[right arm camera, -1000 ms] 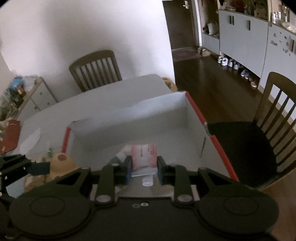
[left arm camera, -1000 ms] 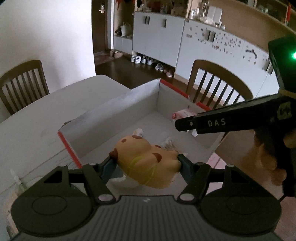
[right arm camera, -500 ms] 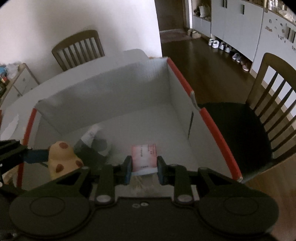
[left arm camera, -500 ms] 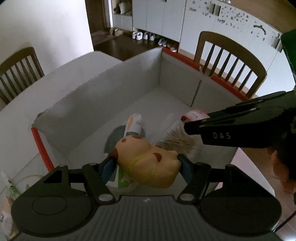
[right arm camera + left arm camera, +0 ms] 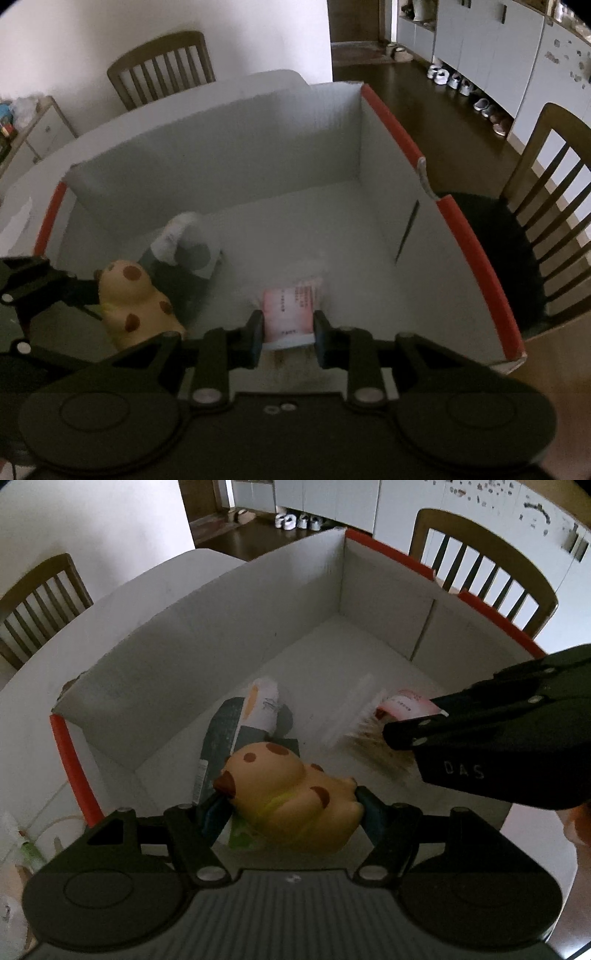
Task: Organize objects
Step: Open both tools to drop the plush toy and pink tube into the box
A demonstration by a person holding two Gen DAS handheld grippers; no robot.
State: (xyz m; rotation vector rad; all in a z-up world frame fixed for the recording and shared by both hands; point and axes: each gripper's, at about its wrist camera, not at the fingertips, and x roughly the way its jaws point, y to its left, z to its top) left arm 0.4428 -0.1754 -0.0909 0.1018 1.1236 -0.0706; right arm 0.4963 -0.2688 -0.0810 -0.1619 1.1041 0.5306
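Observation:
My left gripper (image 5: 290, 805) is shut on a yellow squishy toy with brown spots (image 5: 291, 797), held low over the near left part of a white cardboard box with red rims (image 5: 207, 635). The toy (image 5: 136, 299) and left gripper (image 5: 79, 290) also show at the left of the right wrist view. My right gripper (image 5: 289, 330) is shut on a pink-labelled clear packet of wooden picks (image 5: 291, 308), pointing down into the box (image 5: 258, 147). In the left wrist view that packet (image 5: 376, 734) sticks out of the right gripper (image 5: 412, 723).
A dark and white snack pouch (image 5: 243, 723) lies on the box floor beneath the toy, and shows as a pouch (image 5: 184, 251) in the other view. The box stands on a white table (image 5: 110, 620). Wooden chairs (image 5: 484, 572) (image 5: 162, 62) stand around it. A cabinet (image 5: 33, 129) is far left.
Both grippers have come down and tipped into the box with their loads. The box floor and the pouch on it now fill more of both views.

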